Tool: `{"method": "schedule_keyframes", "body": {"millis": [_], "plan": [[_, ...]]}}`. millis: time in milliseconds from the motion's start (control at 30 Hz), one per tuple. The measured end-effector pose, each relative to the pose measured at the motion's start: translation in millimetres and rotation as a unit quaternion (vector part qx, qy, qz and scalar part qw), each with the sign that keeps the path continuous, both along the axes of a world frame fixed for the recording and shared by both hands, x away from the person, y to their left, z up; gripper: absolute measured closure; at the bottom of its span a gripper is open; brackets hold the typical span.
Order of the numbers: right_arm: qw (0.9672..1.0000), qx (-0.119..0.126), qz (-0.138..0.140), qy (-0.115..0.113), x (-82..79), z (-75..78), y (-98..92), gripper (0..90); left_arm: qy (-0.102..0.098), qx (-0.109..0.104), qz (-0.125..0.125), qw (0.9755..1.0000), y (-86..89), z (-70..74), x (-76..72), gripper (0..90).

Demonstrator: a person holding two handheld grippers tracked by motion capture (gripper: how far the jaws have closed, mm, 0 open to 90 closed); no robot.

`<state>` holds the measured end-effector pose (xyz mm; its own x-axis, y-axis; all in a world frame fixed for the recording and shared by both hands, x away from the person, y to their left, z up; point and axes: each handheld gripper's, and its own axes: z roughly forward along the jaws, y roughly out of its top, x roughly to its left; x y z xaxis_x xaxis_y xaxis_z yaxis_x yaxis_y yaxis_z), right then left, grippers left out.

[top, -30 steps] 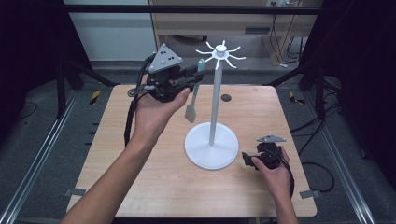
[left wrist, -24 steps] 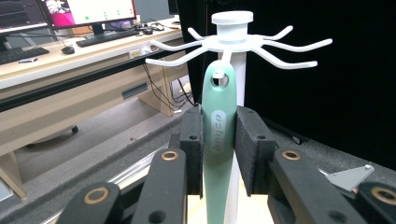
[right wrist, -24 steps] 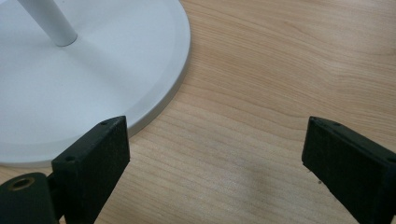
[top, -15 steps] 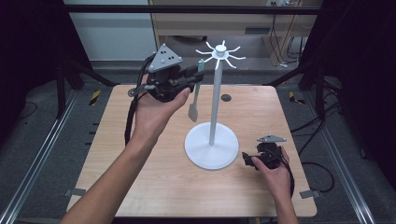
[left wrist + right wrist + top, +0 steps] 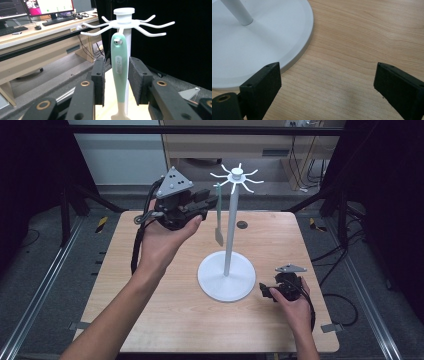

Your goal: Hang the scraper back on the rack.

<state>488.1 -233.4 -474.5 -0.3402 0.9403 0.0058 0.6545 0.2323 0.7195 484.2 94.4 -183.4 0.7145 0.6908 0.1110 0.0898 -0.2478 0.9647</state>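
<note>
The high view is looking forward and down from above the person's side of the worktop (image 5: 165,320), taking in its whole surface from some way off. The left gripper view is riding on the raised left tongs (image 5: 116,82), facing level and very close at the top of the white stand (image 5: 125,22), with desks and monitors far behind. The right gripper view is sitting low on the right tongs (image 5: 327,92), looking steeply down at the wood from close by. All three are sharing the stand: its hooks above, its round base (image 5: 262,50) below.
</note>
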Motion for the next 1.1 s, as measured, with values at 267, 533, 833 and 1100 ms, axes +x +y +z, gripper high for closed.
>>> {"method": "schedule_keyframes", "body": {"millis": [267,533,833,1100], "plan": [[1.0000,0.000,0.000,-0.001,-0.1,-0.3,0.5,8.0,-0.010,0.012,0.003,0.9999,6.0,-2.5,-7.3,61.3],[1.0000,-0.002,0.001,0.001,0.1,-1.3,0.2,8.0,0.006,0.000,0.001,1.0000,13.4,-8.9,-11.9,51.4],[1.0000,0.000,0.002,0.000,-0.2,-1.5,-0.1,8.0,0.035,-0.006,-0.017,0.9992,10.7,-16.2,-16.0,34.6],[1.0000,-0.007,0.004,0.000,-0.3,-0.7,1.2,8.0,0.035,-0.005,-0.009,0.9994,12.8,-21.4,-24.1,20.4]]}}
